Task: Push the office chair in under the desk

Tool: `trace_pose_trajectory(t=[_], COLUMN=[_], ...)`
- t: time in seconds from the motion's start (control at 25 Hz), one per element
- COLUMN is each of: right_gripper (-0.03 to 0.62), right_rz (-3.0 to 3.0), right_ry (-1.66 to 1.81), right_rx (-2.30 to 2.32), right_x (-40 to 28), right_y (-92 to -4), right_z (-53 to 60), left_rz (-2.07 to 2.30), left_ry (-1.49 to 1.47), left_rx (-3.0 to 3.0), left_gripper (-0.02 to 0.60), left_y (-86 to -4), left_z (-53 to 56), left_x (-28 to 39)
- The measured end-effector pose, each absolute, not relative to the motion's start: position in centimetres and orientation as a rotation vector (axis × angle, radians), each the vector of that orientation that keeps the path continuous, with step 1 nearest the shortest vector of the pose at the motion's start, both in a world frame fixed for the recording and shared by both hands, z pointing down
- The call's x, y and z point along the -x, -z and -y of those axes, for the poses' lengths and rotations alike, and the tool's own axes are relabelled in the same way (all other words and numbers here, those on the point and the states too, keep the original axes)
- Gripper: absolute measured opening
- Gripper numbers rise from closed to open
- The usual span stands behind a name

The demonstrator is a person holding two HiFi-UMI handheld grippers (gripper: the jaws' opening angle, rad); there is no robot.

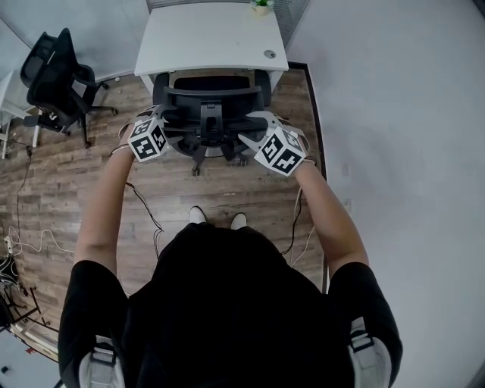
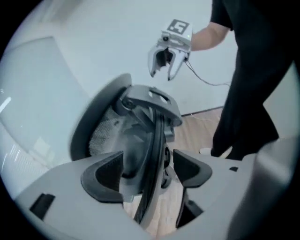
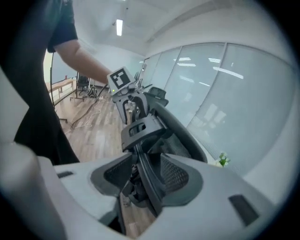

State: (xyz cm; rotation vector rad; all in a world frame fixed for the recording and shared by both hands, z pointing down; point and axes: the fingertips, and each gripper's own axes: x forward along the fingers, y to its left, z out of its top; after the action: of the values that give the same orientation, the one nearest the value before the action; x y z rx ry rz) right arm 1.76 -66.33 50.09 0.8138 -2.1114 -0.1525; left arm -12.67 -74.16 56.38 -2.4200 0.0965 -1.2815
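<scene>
The black office chair (image 1: 208, 114) stands with its seat under the white desk (image 1: 212, 38), its backrest facing me. My left gripper (image 1: 158, 115) hovers at the backrest's left top corner and my right gripper (image 1: 254, 129) at its right top corner. In the left gripper view the jaws (image 2: 147, 171) stand wide apart, with the backrest's thin edge (image 2: 152, 140) running between them, clear of both pads. From the right gripper view the jaws (image 3: 145, 173) are also apart around the back frame (image 3: 145, 126), pads not pressing on it.
A second black chair (image 1: 57, 76) stands at the left beside another white table (image 1: 7, 91). Cables (image 1: 144, 204) trail over the wooden floor near my feet (image 1: 197, 216). A white wall (image 1: 394, 114) runs close along the right. A small plant (image 1: 261, 6) sits on the desk's far edge.
</scene>
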Motion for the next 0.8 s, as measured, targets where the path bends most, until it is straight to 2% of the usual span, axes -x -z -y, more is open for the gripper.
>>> trace_pose_trajectory(t=[0.2, 0.48, 0.68, 0.8], right_gripper=[0.175, 0.174, 0.173, 0.156], right_rz=[2.375, 2.573, 2.67, 2.72], right_ry=[0.071, 0.102, 0.005, -0.017], right_rx=[-1.013, -1.197, -1.246, -1.283], right_x=[-0.8, 0.2, 1.1, 1.4], right_y=[-45.7, -40.3, -38.3, -37.5], right_z=[65.3, 64.0, 62.6, 61.7], left_rz=[-0.431, -0.659, -0.743, -0.77], left_ry=[0.837, 0.297, 0.085, 0.014], left_rx=[2.747, 3.001, 3.01, 3.011], left_gripper=[0.322, 0.319, 0.286, 0.234], left_y=[-49.1, -41.1, -38.1, -37.2], left_z=[72.1, 69.2, 66.8, 65.5], left_x=[11.1, 10.1, 10.3, 10.4])
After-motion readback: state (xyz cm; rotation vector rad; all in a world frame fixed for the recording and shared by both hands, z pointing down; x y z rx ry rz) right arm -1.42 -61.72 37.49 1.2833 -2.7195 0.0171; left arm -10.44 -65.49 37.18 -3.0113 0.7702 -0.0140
